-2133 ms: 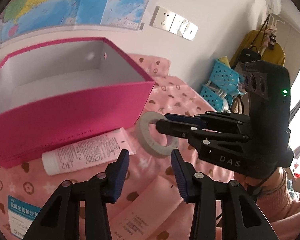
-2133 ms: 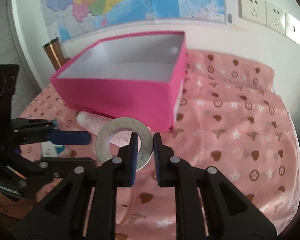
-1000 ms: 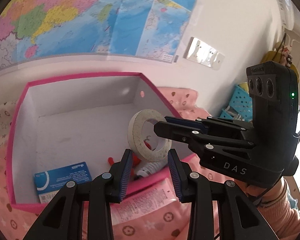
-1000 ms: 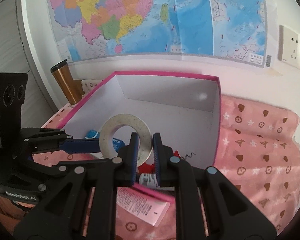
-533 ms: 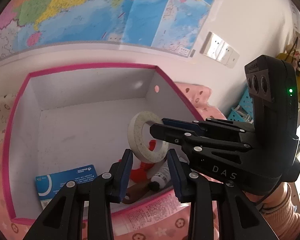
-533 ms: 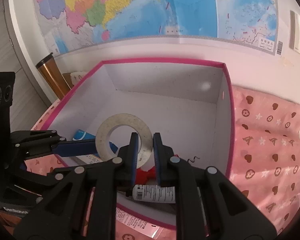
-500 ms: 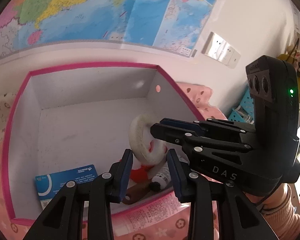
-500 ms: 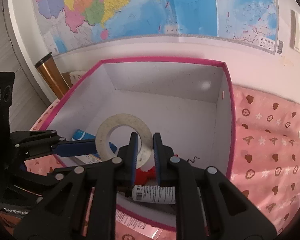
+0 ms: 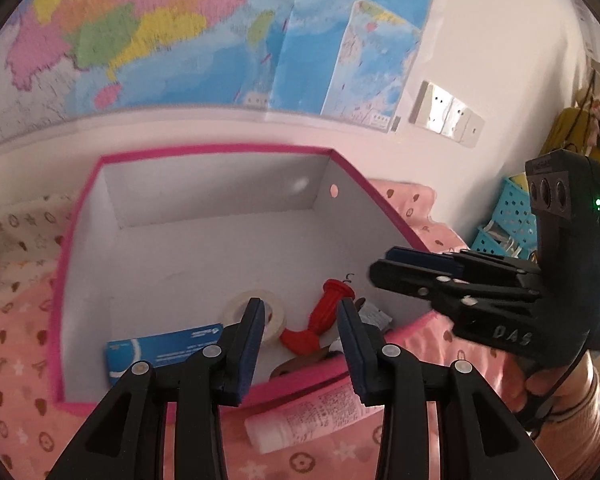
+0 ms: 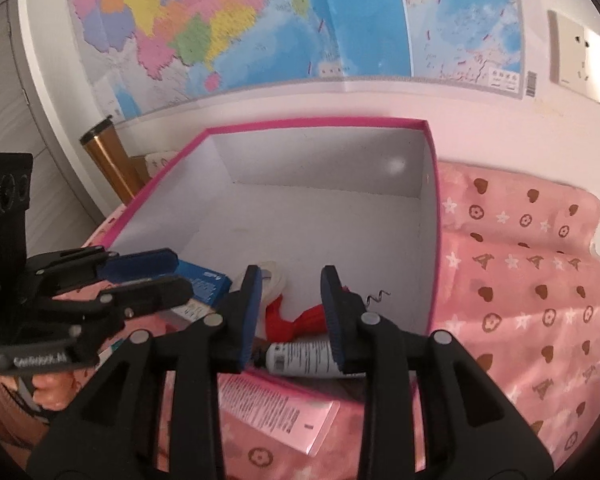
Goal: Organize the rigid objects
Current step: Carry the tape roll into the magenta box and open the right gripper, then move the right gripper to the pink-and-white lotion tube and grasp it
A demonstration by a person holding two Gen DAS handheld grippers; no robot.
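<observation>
— While both claws hang over the near rim of the pink box [image 9: 204, 149], what do they carry?
— Nothing. The right claw [image 10: 291, 312] has just been opening, and its blue pads stand apart around empty air. The roll of tape [image 9: 269, 312] lies on the box floor near the front, apart from both claws.
— And the left claw [image 9: 302, 340]?
— Also parted, jaws just opened a little, touching nothing.
— What else is in the box?
— A blue carton [image 9: 162, 350] at the near left, a red corkscrew [image 10: 300, 320] and a white tube [image 10: 304, 360].
— Does either view add anything?
— The right wrist view shows a copper tumbler [image 10: 108, 160] far left of the box; the left wrist view shows blue baskets [image 9: 508, 220] at right and a pink tube [image 9: 308, 412] on the cloth outside the box.
</observation>
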